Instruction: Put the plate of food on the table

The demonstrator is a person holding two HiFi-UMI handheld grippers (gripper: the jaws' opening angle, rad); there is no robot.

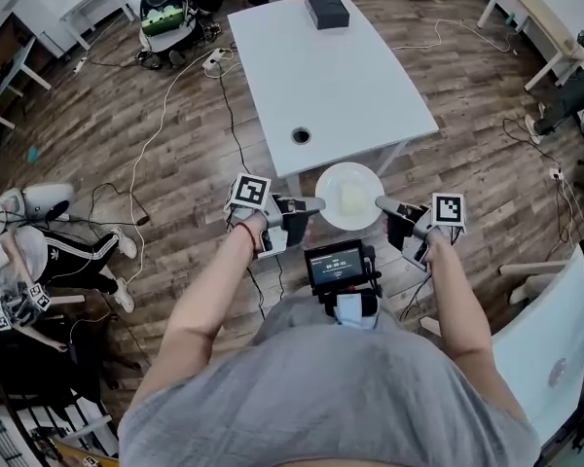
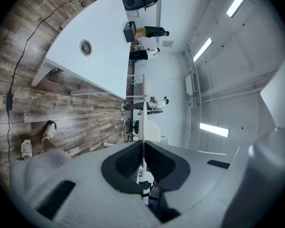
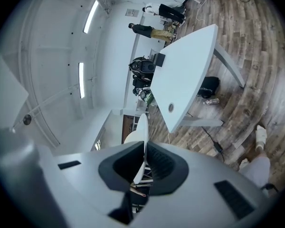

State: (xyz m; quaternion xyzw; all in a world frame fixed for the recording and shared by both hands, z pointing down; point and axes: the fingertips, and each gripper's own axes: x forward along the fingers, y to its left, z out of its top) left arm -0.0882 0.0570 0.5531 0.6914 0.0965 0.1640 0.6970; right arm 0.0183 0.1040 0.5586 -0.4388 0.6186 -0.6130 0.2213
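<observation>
A round white plate (image 1: 342, 175) with a pale block of food (image 1: 353, 199) is held in the air between my two grippers, just off the near end of the white table (image 1: 331, 76). My left gripper (image 1: 317, 203) is shut on the plate's left rim, and my right gripper (image 1: 381, 202) is shut on its right rim. In the left gripper view the plate (image 2: 143, 120) shows edge-on between the dark pads of the left gripper (image 2: 143, 163). The right gripper view likewise has the plate's rim (image 3: 142, 134) pinched in the right gripper (image 3: 143, 165).
A black box (image 1: 326, 8) sits at the table's far end, and a round cable hole (image 1: 301, 135) lies near its front. Cables run over the wooden floor. A person (image 1: 39, 251) sits at the left, and a white chair (image 1: 550, 348) stands at the right.
</observation>
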